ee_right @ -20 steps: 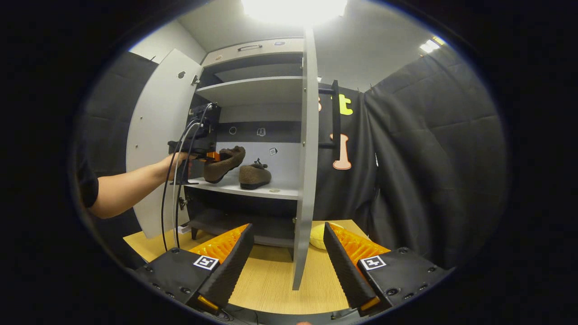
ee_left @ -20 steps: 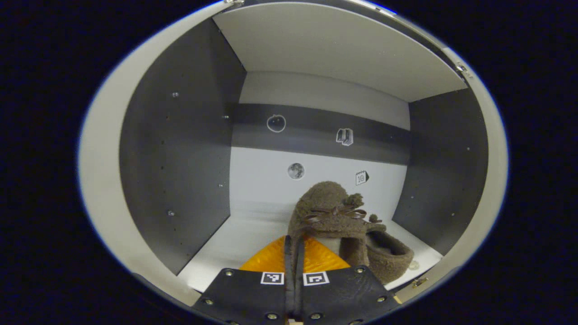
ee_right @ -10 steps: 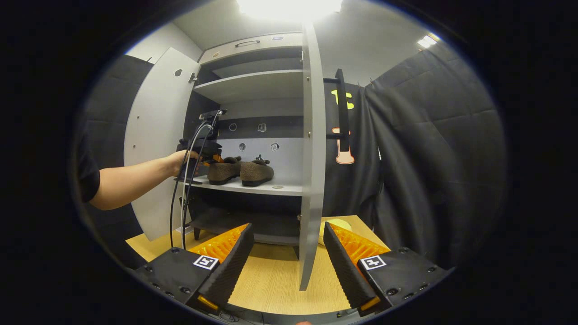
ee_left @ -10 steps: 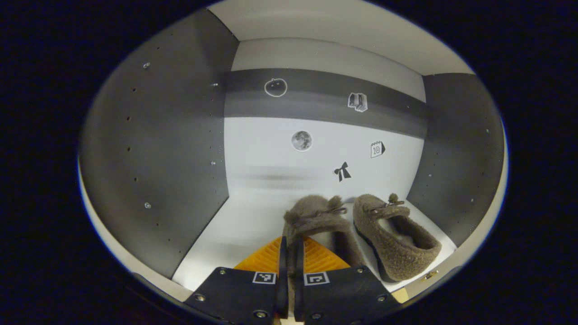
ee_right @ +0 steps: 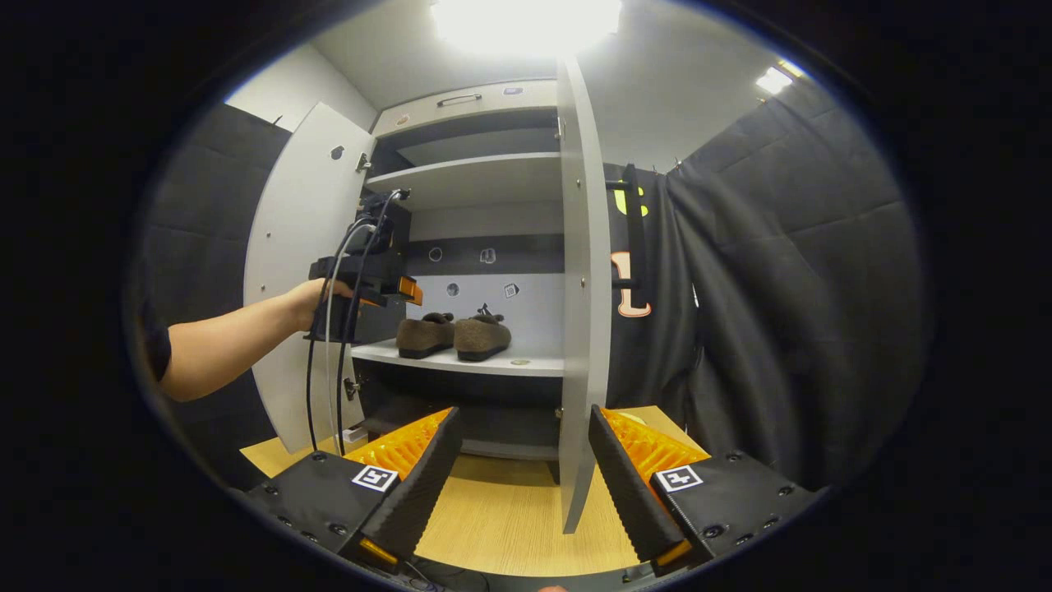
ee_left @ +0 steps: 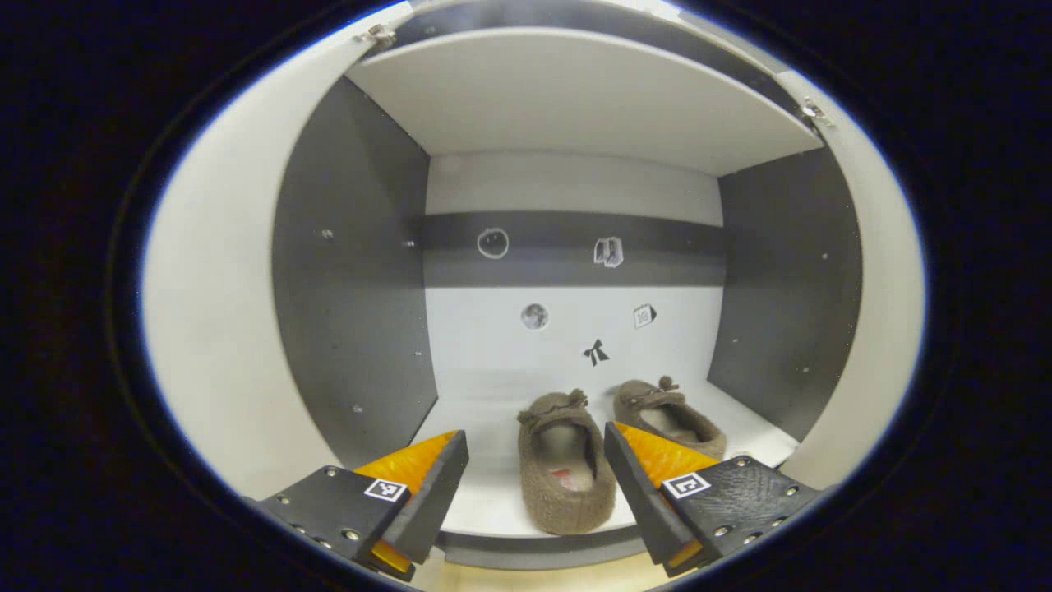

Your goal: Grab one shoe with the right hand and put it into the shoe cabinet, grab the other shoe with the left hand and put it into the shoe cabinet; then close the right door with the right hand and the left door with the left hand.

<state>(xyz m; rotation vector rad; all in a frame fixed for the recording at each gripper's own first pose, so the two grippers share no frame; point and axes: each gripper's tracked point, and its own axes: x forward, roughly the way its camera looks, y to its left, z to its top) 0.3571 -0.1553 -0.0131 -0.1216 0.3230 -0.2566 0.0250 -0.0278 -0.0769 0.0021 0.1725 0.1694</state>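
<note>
In the left gripper view we see the left gripper [ee_left: 534, 485] spread wide and empty, its fingers flanking, without touching, the near brown fleece slipper [ee_left: 565, 460] at 6 o'clock on the pale grey cabinet shelf [ee_left: 485, 427]. The second brown fleece slipper [ee_left: 667, 415] lies just beside it at 4 o'clock. In the right gripper view we find the right gripper [ee_right: 522, 485] equally released, holding nothing, above the light wooden table [ee_right: 501, 526], facing the edge of the open grey right door [ee_right: 585, 312].
</note>
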